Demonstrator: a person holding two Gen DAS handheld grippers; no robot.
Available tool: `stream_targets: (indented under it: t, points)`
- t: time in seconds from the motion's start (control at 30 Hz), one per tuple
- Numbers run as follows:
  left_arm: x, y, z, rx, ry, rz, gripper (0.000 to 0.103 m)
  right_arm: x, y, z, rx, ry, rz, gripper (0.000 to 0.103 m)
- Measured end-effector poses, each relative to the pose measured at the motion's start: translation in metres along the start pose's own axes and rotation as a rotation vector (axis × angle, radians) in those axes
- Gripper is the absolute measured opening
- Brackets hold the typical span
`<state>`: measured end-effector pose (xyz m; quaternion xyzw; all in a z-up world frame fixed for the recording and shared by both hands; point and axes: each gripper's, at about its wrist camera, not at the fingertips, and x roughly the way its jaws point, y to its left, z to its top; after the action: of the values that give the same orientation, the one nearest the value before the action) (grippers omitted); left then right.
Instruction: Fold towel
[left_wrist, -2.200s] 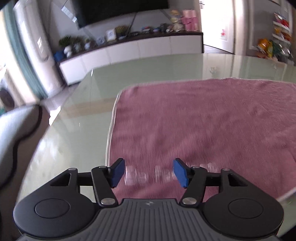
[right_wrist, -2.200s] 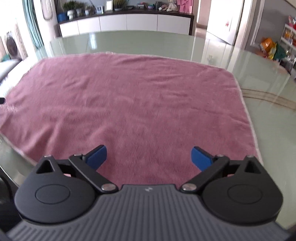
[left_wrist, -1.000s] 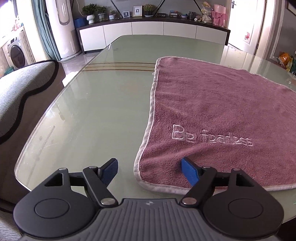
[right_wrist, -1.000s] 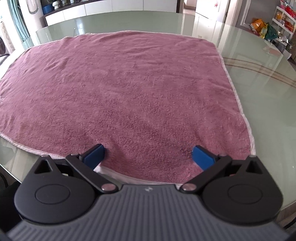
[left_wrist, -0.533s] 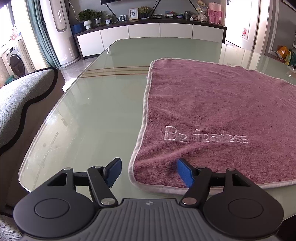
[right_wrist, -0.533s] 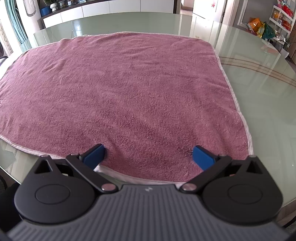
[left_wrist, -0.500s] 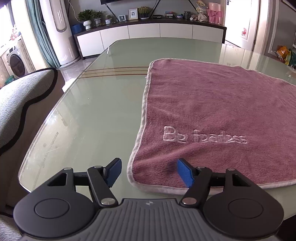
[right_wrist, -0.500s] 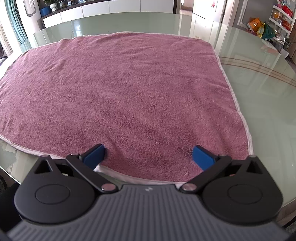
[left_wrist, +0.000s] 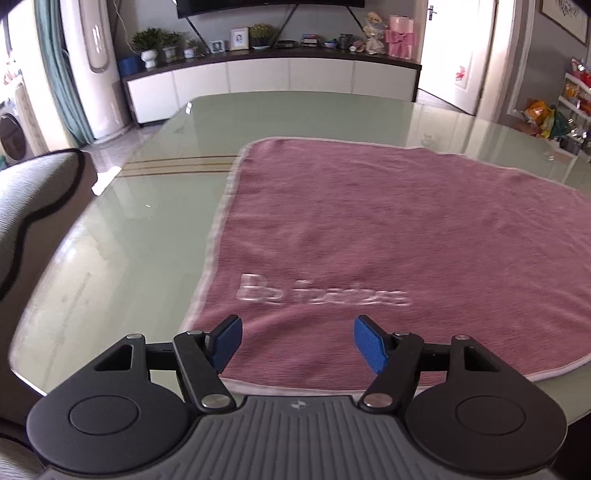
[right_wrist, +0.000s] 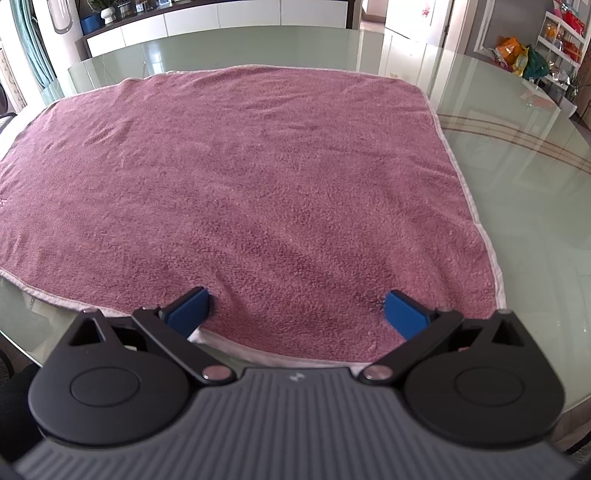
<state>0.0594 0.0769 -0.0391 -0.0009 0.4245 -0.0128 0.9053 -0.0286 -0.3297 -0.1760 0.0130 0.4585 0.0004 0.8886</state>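
Towel (right_wrist: 258, 177) flat on glass table (right_wrist: 517, 192); both grippers' fingers apart.

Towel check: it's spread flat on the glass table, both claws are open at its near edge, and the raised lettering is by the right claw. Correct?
Not quite. The raised lettering is by the left claw, as the left wrist view shows. The rest holds: the towel lies flat on the glass table, and the right claw and the left one are open at its near edge.

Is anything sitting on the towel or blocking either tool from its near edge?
Nothing visible. The towel lies flat and bare on the glass table; the left tool and right tool are open over its near edge.
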Motion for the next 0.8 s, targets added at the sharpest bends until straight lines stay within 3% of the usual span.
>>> stream_targets:
  t: [0.33, 0.67, 0.8]
  points:
    - [-0.009, -0.094, 0.005, 0.159, -0.049, -0.162, 0.077, -0.013, 0.0, -0.005, -0.073, -0.033, 0.054, 0.103]
    - [-0.009, -0.215, 0.003, 0.376, -0.069, -0.341, 0.077, -0.027, -0.038, -0.007, -0.093, -0.047, -0.003, 0.103]
    - [-0.007, -0.246, 0.001, 0.43, -0.083, -0.384, 0.077, -0.031, -0.055, -0.009, -0.092, -0.048, -0.024, 0.103]
